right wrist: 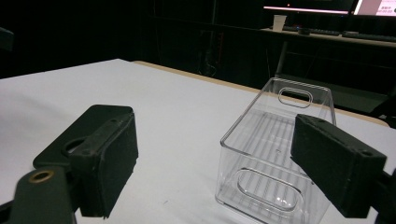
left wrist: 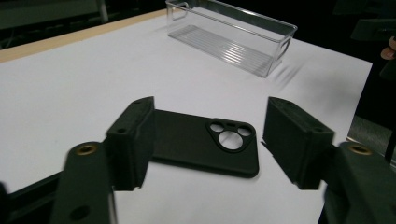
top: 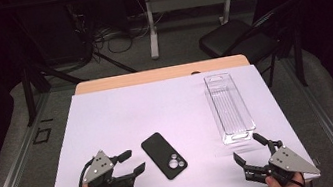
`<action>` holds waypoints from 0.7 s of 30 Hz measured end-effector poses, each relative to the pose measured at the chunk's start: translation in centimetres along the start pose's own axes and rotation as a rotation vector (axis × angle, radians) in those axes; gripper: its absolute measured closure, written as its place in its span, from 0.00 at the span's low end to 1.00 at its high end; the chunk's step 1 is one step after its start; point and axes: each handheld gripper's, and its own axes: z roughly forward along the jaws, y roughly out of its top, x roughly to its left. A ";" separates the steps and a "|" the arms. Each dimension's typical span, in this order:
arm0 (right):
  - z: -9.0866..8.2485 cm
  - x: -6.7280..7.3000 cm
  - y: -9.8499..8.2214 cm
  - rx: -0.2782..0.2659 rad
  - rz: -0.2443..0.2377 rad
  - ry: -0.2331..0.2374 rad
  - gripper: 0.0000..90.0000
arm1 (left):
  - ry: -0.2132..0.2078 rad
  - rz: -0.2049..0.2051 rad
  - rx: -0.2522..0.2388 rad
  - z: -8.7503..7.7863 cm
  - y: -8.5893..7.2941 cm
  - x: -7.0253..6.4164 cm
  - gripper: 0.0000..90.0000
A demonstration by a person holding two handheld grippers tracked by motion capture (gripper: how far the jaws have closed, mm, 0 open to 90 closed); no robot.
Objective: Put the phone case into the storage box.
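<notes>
Left gripper (top: pixel 132 162) jaws apart — right gripper (top: pixel 249 148) jaws wide

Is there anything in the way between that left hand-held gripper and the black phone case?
Nothing visible. The left hand-held gripper stands open just left of the phone case, with bare white table cover between them. The clear bin stands well off to the right.

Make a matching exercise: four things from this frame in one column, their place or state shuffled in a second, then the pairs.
Things:
1. phone case
2. clear bin
3. left gripper
4. right gripper

Place or state:
A. empty, on the table's right half
B. flat, camera cutout showing, near the front middle
C. jaws open, near the bin's near end
D. jaws open, pointing at the phone case, not touching it

Pairs: 1-B, 2-A, 3-D, 4-C
</notes>
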 end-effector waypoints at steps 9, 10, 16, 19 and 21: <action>0.1 0.2 0.1 -0.005 -0.001 0.014 0.16 | -0.104 -0.079 0.058 4.1 2.9 -1.0 0.70; 0.1 0.2 0.1 -0.006 0.001 0.015 0.16 | -0.090 -0.063 0.073 4.4 3.3 -1.3 0.71; -0.1 0.3 0.1 -0.004 0.001 0.020 0.16 | -0.099 -0.066 0.137 6.9 4.5 -2.0 0.73; -0.1 0.3 0.1 -0.004 -0.001 0.021 0.16 | -0.080 -0.061 0.149 7.8 4.7 -2.3 0.74; 0.0 0.3 0.1 -0.003 0.001 0.021 0.16 | -0.076 -0.058 0.158 8.4 4.8 -2.3 0.76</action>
